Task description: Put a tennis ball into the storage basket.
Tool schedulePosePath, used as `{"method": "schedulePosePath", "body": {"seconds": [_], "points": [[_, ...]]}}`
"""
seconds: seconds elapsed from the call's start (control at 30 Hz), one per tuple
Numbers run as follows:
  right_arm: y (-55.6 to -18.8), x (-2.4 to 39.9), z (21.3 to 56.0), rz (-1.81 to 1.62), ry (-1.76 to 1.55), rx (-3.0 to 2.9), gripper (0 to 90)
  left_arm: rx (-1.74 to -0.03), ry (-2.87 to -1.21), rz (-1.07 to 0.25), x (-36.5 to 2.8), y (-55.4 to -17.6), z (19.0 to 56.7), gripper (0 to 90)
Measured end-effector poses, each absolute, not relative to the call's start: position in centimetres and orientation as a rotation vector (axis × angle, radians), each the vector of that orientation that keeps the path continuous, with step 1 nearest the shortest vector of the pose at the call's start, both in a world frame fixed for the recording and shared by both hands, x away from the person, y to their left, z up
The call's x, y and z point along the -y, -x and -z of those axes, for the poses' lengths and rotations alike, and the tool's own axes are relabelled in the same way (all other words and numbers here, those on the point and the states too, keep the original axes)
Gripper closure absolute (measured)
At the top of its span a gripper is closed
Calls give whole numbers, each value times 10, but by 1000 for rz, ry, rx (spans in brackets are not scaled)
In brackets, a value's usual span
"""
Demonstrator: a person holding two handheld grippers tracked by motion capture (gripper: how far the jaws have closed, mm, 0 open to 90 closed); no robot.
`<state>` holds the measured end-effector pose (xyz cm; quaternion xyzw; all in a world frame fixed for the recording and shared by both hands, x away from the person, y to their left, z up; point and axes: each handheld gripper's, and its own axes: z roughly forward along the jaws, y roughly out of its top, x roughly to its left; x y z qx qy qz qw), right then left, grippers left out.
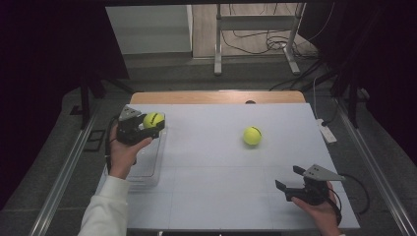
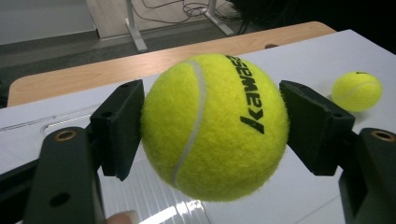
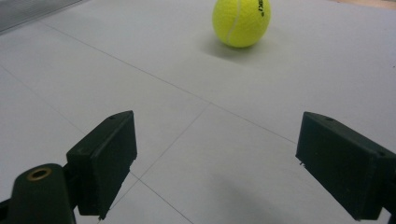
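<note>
A tennis ball (image 2: 215, 126) sits clamped in the left claw (image 1: 147, 123) above a clear bin (image 1: 147, 167), best lowered before release, while a second ball (image 1: 252, 135) lies mid-surface beyond the wide-open, empty right claw (image 1: 290, 179).

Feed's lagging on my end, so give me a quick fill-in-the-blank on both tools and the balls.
1. The left tool is shut on a ____.
2. The right tool has its jaws ____.
3. The loose ball lies on the ____.
4. The held ball hangs over a clear ____.

Missing words: ball; open; table; bin
</note>
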<state>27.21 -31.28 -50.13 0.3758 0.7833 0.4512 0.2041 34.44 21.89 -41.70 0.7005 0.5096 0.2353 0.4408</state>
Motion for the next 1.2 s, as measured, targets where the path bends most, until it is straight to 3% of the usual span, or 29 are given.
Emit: {"method": "schedulePosePath", "body": {"seconds": [1.2], "points": [[-272, 313, 502, -1253, -1054, -2188, 124, -1442, -1738, -631, -254, -373, 429, 271]]}}
